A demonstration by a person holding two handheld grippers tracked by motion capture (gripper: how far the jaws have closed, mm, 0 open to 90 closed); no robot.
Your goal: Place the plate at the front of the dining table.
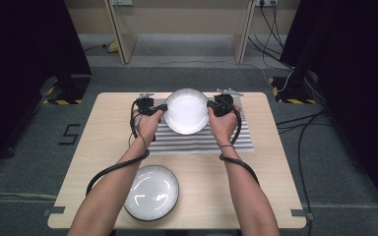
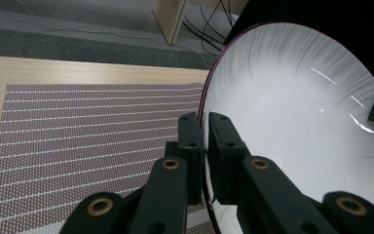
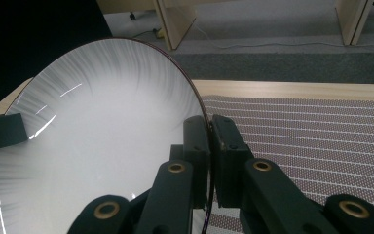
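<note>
A white plate with a thin dark rim is held over the striped placemat at the back of the table. My left gripper is shut on its left rim and my right gripper is shut on its right rim. In the left gripper view the plate stands on edge to the right, its rim pinched between the jaws of the left gripper. In the right gripper view the plate rises on the left, its rim clamped in the right gripper.
A second white plate with a dark rim lies near the table's front edge, beside the left forearm. The placemat spreads under the held plate. Wooden furniture legs and cables stand on the floor beyond the table.
</note>
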